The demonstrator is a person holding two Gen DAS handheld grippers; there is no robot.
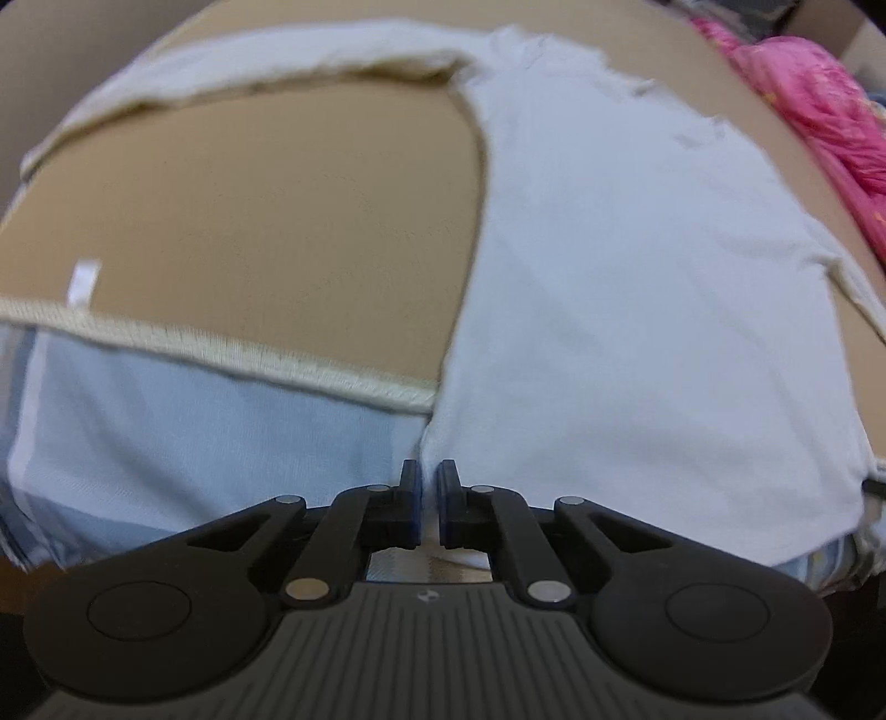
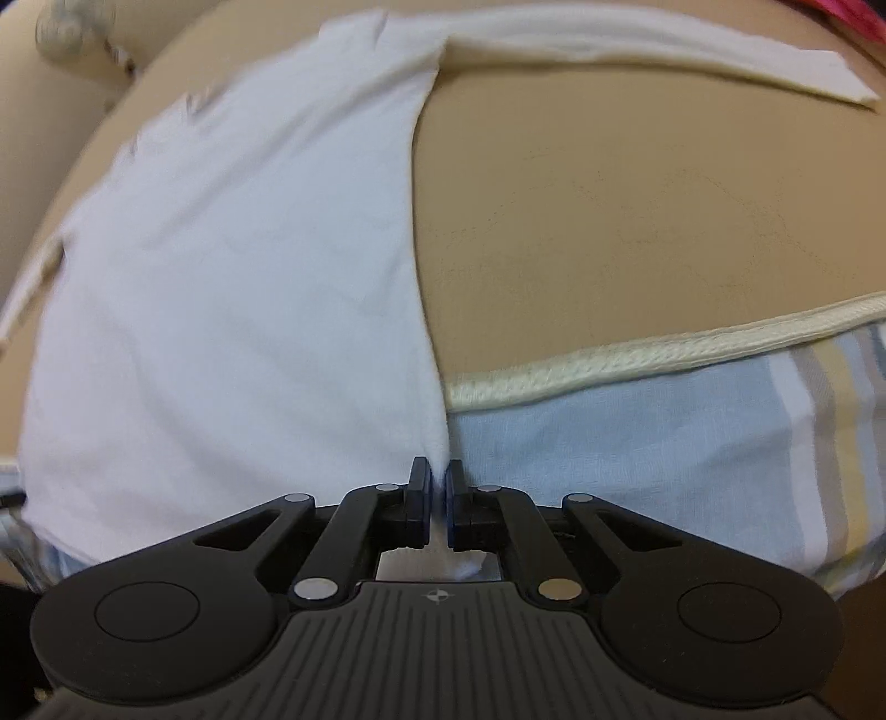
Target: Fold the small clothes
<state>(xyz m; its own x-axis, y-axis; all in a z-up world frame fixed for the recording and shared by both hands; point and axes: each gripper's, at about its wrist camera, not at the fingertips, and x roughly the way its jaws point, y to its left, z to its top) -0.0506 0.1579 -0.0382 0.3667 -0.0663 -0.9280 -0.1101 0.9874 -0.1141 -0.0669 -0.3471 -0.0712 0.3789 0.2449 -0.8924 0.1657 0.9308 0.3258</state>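
A small white garment lies spread on a tan surface, its long sleeve reaching left along the far side. My left gripper is shut on the garment's near corner, with cloth pinched between the blue pads. In the right wrist view the same white garment fills the left half, its other sleeve reaching right. My right gripper is shut on another near corner of it. Both views are blurred.
A light blue striped cloth with a cream knitted edge lies under the near side; it also shows in the right wrist view. A pink garment is heaped at the far right. A cardboard box stands behind it.
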